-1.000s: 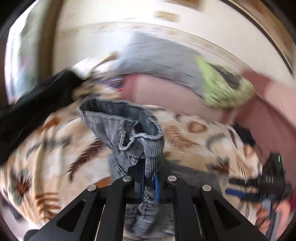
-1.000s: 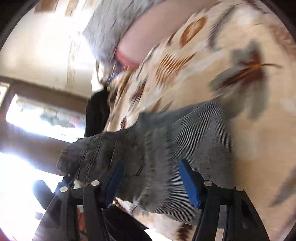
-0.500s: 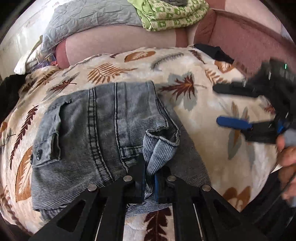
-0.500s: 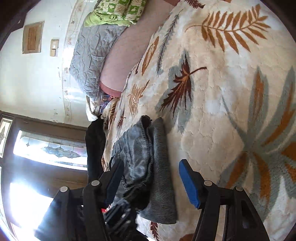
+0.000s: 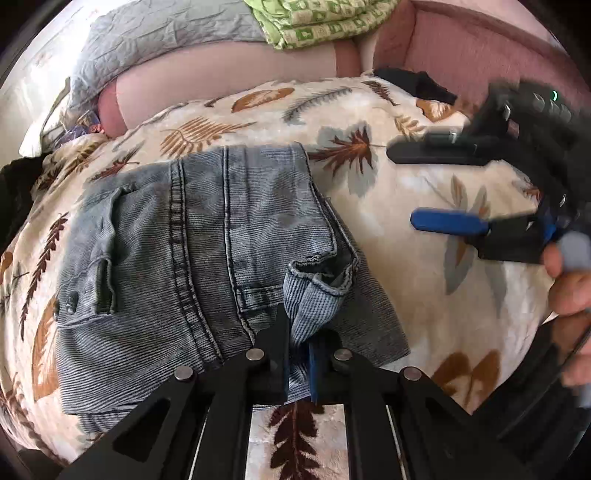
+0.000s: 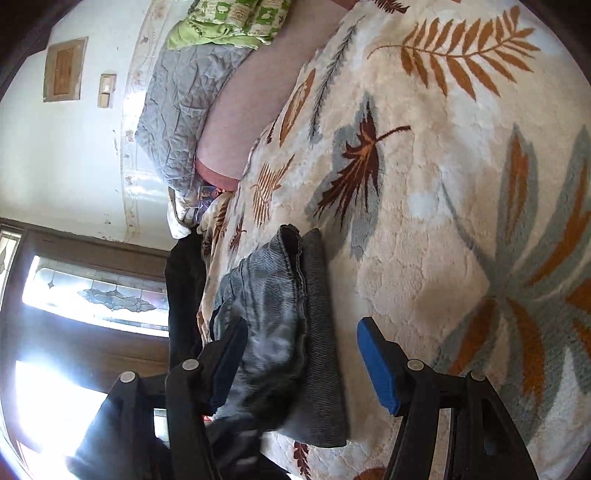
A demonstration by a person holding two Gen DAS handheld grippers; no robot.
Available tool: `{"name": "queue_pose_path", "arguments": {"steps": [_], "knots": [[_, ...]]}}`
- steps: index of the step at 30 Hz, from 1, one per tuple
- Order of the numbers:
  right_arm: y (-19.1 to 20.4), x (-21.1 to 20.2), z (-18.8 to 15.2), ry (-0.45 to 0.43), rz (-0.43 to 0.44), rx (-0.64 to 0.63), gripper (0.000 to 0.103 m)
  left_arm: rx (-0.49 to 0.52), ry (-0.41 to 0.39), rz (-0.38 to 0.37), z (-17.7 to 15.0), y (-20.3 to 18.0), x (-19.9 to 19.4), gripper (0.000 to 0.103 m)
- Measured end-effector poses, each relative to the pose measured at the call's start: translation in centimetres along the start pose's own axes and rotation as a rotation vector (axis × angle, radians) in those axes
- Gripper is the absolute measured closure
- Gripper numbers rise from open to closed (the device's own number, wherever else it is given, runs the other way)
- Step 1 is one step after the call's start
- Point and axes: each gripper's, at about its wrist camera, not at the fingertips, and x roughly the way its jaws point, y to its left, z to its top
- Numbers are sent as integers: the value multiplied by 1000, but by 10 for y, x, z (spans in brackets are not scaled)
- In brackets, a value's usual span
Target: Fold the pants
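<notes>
Here, folded grey-blue denim pants (image 5: 207, 254) lying flat on a cream leaf-print blanket (image 5: 399, 229), waistband and belt loops toward the left, a bunched hem corner at the near right edge. Left tongs (image 5: 299, 350) closed tight on that hem corner, cloth pinched between the black finger and the blue pad. Right tongs (image 5: 432, 188) hovering above the blanket to the right of the pants, spread wide, nothing between them; part of the holding hand (image 5: 565, 284) visible at the frame's edge, blurred.

Seen from the right wrist: the pants (image 6: 284, 332) as a stacked bundle, edge-on, between and beyond the right tongs (image 6: 303, 358), set wide apart, apparently clear of the cloth. Blanket (image 6: 443, 221) filling the right side.

Beyond the blanket, a pink upholstered backrest (image 5: 229, 85) carrying a crumpled grey quilt (image 5: 155, 40) and a green patterned cloth (image 5: 321, 22). Dark garment (image 5: 14, 199) at far left. Stained-glass window (image 6: 92, 295) and white wall (image 6: 55, 155) in the right wrist view.
</notes>
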Motion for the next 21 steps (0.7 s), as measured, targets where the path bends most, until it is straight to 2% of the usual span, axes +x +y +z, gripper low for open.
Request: {"name": "queue_pose_path", "arguments": {"steps": [2, 6, 11, 12, 13, 14, 15, 21], "knots": [[-2, 0, 0, -3, -9, 1, 37, 12, -5, 3, 2, -2, -4, 96], [-3, 2, -1, 1, -7, 3, 37, -50, -15, -42, 9, 10, -12, 96], [0, 5, -2, 5, -22, -16, 37, -20, 3, -32, 1, 4, 0, 96], [-1, 5, -2, 3, -26, -17, 37, -17, 2, -48, 2, 3, -2, 91], [-1, 5, -2, 0, -31, -16, 37, -21, 4, -70, 3, 3, -5, 78], [-2, 5, -2, -2, -34, -12, 37, -32, 6, -117, 4, 4, -7, 70], [-4, 5, -1, -3, -34, -7, 37, -41, 2, -166, 5, 5, -10, 56], [-3, -1, -4, -34, -42, -18, 37, -110, -89, -259, 5, 30, -52, 55]]}}
